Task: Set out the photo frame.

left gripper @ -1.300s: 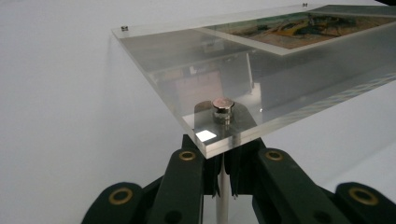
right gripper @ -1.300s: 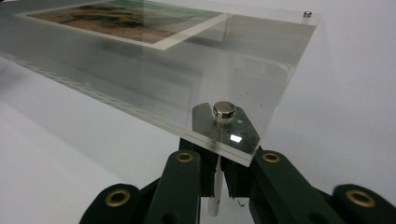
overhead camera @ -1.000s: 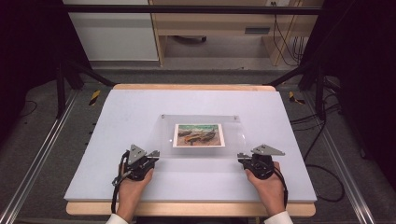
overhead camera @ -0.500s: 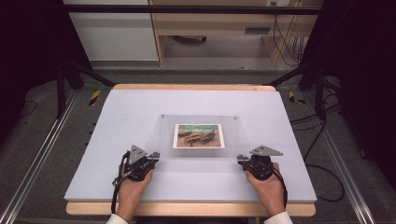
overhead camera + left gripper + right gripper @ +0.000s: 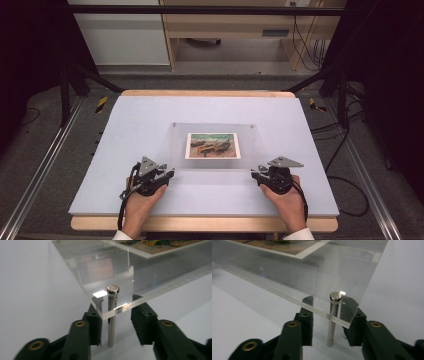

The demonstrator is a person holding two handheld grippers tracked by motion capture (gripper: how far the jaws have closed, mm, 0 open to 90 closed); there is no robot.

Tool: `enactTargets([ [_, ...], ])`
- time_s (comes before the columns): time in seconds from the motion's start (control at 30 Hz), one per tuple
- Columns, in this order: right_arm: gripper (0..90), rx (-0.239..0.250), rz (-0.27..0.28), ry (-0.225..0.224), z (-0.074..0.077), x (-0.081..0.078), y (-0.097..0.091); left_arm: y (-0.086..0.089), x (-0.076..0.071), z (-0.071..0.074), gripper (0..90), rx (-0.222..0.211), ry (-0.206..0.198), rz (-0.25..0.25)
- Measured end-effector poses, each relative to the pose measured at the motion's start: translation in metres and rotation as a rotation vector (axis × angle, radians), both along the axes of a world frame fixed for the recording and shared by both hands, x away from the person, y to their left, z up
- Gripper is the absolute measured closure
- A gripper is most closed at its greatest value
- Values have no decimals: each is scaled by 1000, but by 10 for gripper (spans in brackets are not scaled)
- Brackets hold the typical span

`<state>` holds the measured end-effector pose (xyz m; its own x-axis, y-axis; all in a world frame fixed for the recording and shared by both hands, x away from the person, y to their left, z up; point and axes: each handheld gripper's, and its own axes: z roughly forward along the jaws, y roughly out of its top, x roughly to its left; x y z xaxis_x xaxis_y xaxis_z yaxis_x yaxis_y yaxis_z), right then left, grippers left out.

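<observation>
Acrylic frame [image 5: 215, 145]: lying flat in the middle of the worktop [image 5: 150, 115], raised off it on thin metal legs, its near edge facing the person.
Picture [image 5: 213, 145]: sitting in the middle of the clear frame, one print in a white border, showing brown and green tones.
Near left leg [image 5: 112, 315]: standing upright under the frame's near left corner, its round head showing through the clear plate, its foot resting on the worktop.
Near right leg [image 5: 333, 317]: standing upright under the near right corner in the same way.
Far corners: two small studs are showing at the frame's far left and far right corners in the high view, making four corner fittings in all.
Left gripper [image 5: 169, 175]: resting on the worktop at the frame's near left corner, jaws standing partly apart after just opening, one on each side of the leg, with a clear gap on both sides; nothing is being held.
Right gripper [image 5: 255, 175]: resting at the near right corner, jaws likewise just opened and standing apart around its leg, not pressing on it.
Hands: two, one behind each gripper, coming in from the near edge.
In the way: the frame's corner is overhanging each gripper's fingertips, and each leg is standing between the jaws.
Around: a wooden desk [image 5: 230, 25], black stand legs and cables are lying beyond the worktop.
</observation>
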<state>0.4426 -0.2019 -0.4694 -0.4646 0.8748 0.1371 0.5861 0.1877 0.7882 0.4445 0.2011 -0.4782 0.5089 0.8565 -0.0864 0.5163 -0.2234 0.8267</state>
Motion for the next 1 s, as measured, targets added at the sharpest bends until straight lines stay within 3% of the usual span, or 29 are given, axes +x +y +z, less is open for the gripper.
enactTargets([
  [0.07,467,-3,-3,2,1,-1,-1,1,-1,1,496,-8,6,4],
  [0.2,302,4,-11,44,1,-4,-5,4,0,3,368,-32,47,-45],
  [0.27,250,6,-4,45,1,-7,-6,8,0,3,316,-42,70,-60],
  [0.47,140,8,19,31,5,-14,-6,18,1,11,210,-88,59,-73],
  [0.6,102,15,40,5,7,-15,-9,23,4,14,154,-83,39,-119],
  [0.7,101,23,41,-8,10,-15,-10,25,5,17,125,-116,26,-132],
  [0.77,102,29,34,-17,13,-15,-10,23,4,20,113,-113,10,-140],
  [1.0,129,40,12,-59,18,-11,-10,17,5,25,124,-120,-44,-116],
])
